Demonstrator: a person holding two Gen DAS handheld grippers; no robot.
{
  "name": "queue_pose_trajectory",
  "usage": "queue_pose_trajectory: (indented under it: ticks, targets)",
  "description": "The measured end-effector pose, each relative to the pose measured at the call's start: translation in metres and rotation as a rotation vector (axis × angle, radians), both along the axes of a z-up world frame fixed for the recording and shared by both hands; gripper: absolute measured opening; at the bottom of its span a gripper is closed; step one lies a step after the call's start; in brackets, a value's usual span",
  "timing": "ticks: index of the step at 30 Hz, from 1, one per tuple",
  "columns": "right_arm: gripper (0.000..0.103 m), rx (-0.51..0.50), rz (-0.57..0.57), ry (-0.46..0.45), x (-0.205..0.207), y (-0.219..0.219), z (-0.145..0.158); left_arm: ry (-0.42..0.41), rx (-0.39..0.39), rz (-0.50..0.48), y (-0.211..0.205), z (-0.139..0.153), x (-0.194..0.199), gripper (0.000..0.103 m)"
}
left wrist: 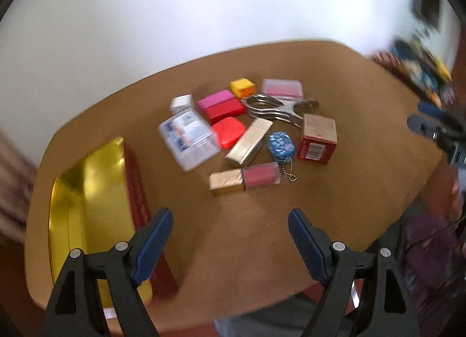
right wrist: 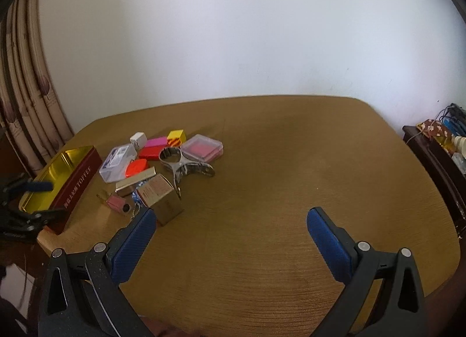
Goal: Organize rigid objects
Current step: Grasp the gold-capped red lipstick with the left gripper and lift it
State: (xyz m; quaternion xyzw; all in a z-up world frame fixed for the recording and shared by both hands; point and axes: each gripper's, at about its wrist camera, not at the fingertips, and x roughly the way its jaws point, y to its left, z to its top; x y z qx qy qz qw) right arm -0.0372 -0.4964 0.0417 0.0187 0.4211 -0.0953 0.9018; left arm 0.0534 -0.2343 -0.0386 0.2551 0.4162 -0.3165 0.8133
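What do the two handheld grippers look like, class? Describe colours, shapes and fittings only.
The left gripper and the right gripper match: two angular black plastic fingers with triangular cut-outs and round silver pivot pins. Each fingertip carries a ribbed blue pad. No cables, sleeves or markings are visible on them.

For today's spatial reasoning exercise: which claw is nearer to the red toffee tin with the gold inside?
Left. The left claw hovers right beside the red toffee tin, one finger over its near wall. The right claw hangs open over bare wooden table, beyond the clutter.
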Motion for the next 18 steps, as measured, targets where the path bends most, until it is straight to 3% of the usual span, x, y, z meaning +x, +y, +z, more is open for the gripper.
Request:
queue_pose_trajectory:
  ticks: [3,10,18]
  targets:
    - [0.103,0.040,-0.004,0.017,0.003,-0.004,-0.004,0.009,0.065,-0.094,-0.018,-0.012,0.017,0.084]
    - [0.103,0.157,-0.057,0.057,0.003,-0.024,-0.017,0.076,0.162,-0.185,-0.035,-0.039,0.047,0.084]
    - [0.103,0.174,-0.050,0.086,0.007,-0.025,-0.030,0.120,0.283,-0.314,-0.051,-0.068,0.055,0.082]
